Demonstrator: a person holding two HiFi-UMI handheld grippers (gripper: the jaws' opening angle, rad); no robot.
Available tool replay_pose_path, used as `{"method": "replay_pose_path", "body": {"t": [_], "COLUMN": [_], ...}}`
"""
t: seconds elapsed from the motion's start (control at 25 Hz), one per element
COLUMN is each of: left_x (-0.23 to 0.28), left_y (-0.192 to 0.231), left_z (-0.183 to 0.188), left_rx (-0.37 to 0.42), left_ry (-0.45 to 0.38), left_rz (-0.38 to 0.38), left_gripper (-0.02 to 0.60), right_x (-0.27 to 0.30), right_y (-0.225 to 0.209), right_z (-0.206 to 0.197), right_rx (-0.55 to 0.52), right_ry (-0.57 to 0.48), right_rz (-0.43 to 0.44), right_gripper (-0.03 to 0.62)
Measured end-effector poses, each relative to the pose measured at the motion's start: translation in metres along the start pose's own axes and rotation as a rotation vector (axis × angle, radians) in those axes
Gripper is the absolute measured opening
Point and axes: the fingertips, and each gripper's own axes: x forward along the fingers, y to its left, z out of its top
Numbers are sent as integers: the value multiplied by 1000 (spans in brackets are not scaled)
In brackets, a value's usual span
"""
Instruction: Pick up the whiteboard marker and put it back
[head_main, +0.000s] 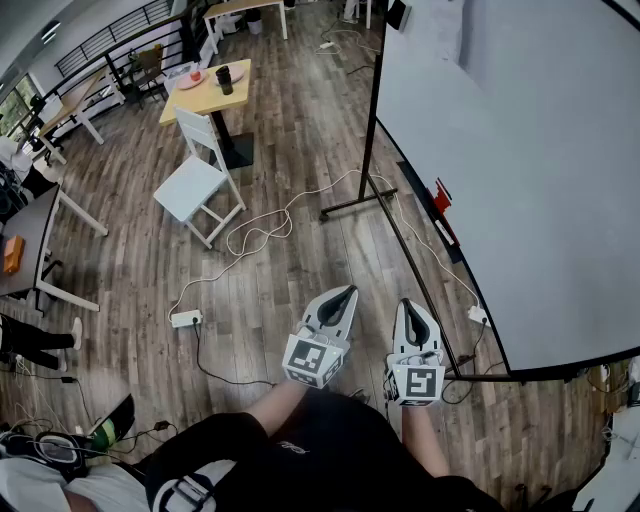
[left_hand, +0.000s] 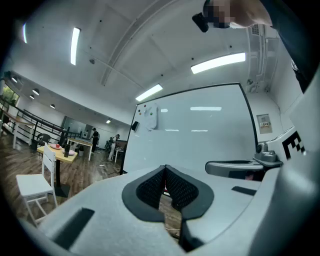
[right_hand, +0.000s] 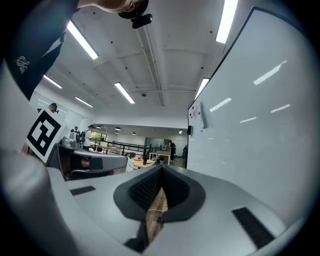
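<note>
Standing near whiteboard (head_main: 520, 150), white chair (head_main: 195, 185), floor cable (head_main: 262, 232), perhaps marker (head_main: 441, 197)

1. The pale grey plastic left claw (head_main: 346, 292) is held level out in front of the person's body. Its black ribbed jaws meet at the tips, with nothing between them.
2. The matching right claw (head_main: 411, 303) is level just beside it without touching it. Its jaws are likewise closed and empty.
3. Each claw carries a white marker cube at its rear.
4. The left forearm (head_main: 275, 400) and right forearm (head_main: 425, 440) reach forward side by side.
</note>
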Motion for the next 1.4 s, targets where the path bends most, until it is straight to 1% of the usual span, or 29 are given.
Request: {"method": "replay_pose_path", "body": {"t": [0.12,0.32,0.52,0.72,0.88,1.0,1.08,1.24,1.4], "left_x": [-4,-11,-18,-27,-37,-34,-31,-10,23], "left_y": [7,27,54,83,94,101,102,101,96], "left_z": [-1,-7,-14,-28,-29,-36,-42,-57,-67], "left_rx": [-8,1,-27,-64,-86,-120,-133,-128,-118], "left_ry": [6,34,46,94,92,90,105,152,183], "left_rz": [-4,-4,-15,-26,-54,-54,-60,-51,-59], "left_gripper": [7,6,7,6,6,6,6,6,7], "right_x": [5,19,42,61,62,65,68,82,101], "right_y": [11,31,55,78,94,94,90,71,41], "right_z": [0,-4,-14,-23,-27,-33,-37,-50,-58], "right_rx": [-6,-26,-34,-39,-83,-98,-100,-73,-51], "right_ry": [5,32,70,113,157,186,203,230,233], "right_rz": [4,9,7,-5,-12,-14,-18,-16,-15], "right_gripper": [3,3,3,3,3,3,3,3,3]}}
